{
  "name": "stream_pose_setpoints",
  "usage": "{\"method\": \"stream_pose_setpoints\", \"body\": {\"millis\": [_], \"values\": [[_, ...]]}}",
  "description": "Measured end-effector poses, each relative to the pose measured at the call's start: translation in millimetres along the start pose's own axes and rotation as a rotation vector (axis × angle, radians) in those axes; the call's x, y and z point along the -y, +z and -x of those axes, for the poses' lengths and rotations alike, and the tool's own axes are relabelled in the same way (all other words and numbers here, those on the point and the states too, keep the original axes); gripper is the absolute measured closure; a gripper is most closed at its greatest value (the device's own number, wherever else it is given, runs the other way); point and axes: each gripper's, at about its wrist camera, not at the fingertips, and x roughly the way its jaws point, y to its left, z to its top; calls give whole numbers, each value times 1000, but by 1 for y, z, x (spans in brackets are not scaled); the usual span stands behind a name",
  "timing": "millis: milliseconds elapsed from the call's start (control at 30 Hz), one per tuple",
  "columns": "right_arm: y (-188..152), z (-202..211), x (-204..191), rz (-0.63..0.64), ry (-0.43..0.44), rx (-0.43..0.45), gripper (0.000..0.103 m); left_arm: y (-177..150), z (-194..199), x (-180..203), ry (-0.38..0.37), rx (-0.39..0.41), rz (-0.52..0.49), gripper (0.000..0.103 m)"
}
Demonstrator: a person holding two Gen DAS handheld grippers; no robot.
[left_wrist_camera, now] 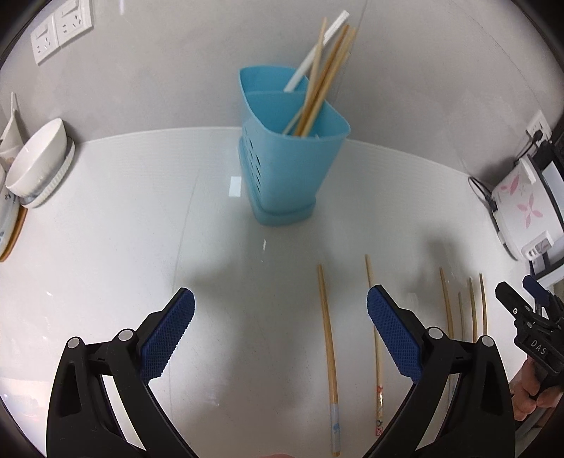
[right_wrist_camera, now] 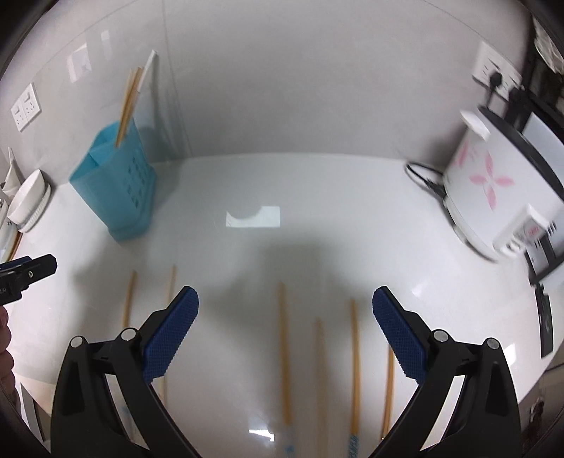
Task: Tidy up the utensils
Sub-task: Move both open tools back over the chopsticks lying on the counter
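Note:
A blue utensil holder (left_wrist_camera: 289, 155) stands on the white counter (left_wrist_camera: 123, 229) and holds several bamboo chopsticks (left_wrist_camera: 328, 77) and a white one. It also shows at the left of the right wrist view (right_wrist_camera: 116, 190). Several loose bamboo chopsticks (left_wrist_camera: 329, 338) lie on the counter in front. My left gripper (left_wrist_camera: 280, 306) is open and empty above the counter, left of those chopsticks. My right gripper (right_wrist_camera: 285, 306) is open and empty above more loose chopsticks (right_wrist_camera: 283, 352). Its tip shows at the right edge of the left wrist view (left_wrist_camera: 528, 310).
A white bowl (left_wrist_camera: 37, 158) on stacked plates stands at the left. A white rice cooker with pink flowers (right_wrist_camera: 493, 183) and its cord stands at the right. Wall sockets (left_wrist_camera: 60, 30) are on the back wall.

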Motion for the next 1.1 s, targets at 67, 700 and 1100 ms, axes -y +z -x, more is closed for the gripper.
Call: {"method": "stream_pose_setpoints", "body": {"millis": [67, 700, 1100], "values": [[-10, -1, 8, -11, -3, -21, 8, -7, -3, 3, 0, -14, 0, 7], [-65, -34, 29, 15, 17, -266, 41, -62, -48, 26, 26, -182, -7, 12], [-73, -55, 24, 7, 17, -397, 65, -80, -72, 33, 58, -273, -21, 24]]}}
